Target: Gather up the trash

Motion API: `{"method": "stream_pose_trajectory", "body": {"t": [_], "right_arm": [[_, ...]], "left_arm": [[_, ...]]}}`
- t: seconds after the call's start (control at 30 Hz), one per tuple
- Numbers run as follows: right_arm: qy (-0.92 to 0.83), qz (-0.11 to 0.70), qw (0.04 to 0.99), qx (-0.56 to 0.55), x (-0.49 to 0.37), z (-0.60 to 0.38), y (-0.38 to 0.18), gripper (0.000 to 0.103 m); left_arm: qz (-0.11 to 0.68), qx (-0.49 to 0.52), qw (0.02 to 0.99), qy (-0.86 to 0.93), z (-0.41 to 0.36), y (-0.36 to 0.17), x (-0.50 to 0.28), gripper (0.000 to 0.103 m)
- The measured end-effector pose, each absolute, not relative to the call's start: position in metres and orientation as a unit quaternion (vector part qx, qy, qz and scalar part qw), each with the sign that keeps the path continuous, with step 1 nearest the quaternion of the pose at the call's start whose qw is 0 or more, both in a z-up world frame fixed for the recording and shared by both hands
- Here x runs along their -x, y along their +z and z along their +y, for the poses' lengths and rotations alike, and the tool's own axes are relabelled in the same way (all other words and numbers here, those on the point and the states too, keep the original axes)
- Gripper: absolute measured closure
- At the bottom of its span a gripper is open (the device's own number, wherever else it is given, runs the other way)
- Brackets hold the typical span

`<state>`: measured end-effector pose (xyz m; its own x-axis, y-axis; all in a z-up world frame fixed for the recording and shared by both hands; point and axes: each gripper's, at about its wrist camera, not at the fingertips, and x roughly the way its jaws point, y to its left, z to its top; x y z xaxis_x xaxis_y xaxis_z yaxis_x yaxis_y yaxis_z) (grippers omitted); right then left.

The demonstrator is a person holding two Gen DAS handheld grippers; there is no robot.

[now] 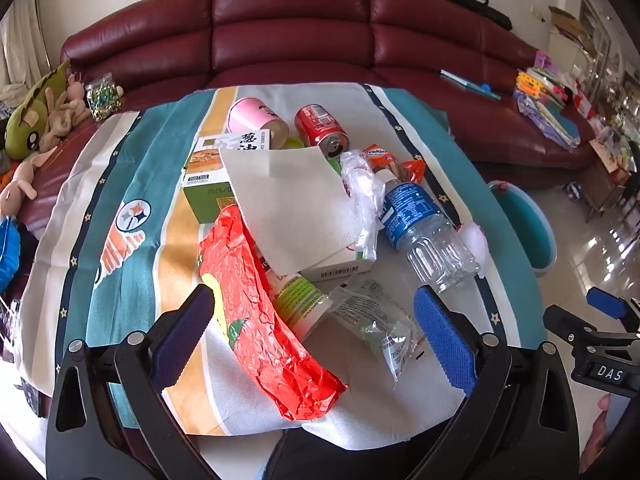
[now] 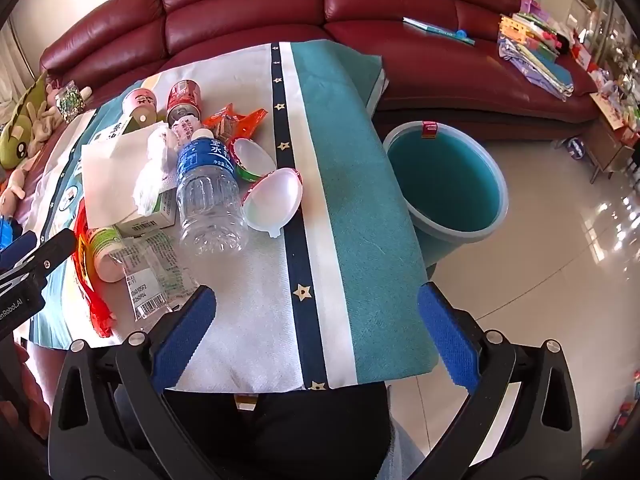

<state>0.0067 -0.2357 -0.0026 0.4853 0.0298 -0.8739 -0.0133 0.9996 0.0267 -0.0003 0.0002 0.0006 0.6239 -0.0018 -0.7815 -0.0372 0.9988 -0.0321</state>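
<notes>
A pile of trash lies on the cloth-covered table (image 1: 132,184): a crumpled red wrapper (image 1: 260,312), a white napkin (image 1: 292,200), a clear water bottle (image 1: 424,228) with a blue label, a red can (image 1: 320,128), a pink cup (image 1: 256,120), a green box (image 1: 208,188) and a clear plastic packet (image 1: 372,320). My left gripper (image 1: 316,304) is open, its fingers either side of the red wrapper and packet. My right gripper (image 2: 316,300) is open and empty over the table's near edge, right of the bottle (image 2: 208,192). A teal bin (image 2: 444,184) stands on the floor to the right.
A dark red leather sofa (image 1: 288,28) runs behind the table. Plush toys (image 1: 36,120) sit at its left end, papers and toys (image 1: 548,96) at its right. A clear egg-shaped lid (image 2: 272,200) lies beside the bottle. Glossy tile floor (image 2: 560,260) lies to the right.
</notes>
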Motion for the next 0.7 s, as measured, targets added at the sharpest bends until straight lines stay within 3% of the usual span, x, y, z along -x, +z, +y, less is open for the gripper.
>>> {"method": "stream_pose_trajectory", "body": {"t": [0.7], "right_arm": [[0.012, 0.513, 0.858, -0.028, -0.006, -0.246, 0.001, 0.006]], "left_arm": [[0.44, 0.031, 0.897, 0.01, 0.005, 0.005, 0.002, 0.004]]}}
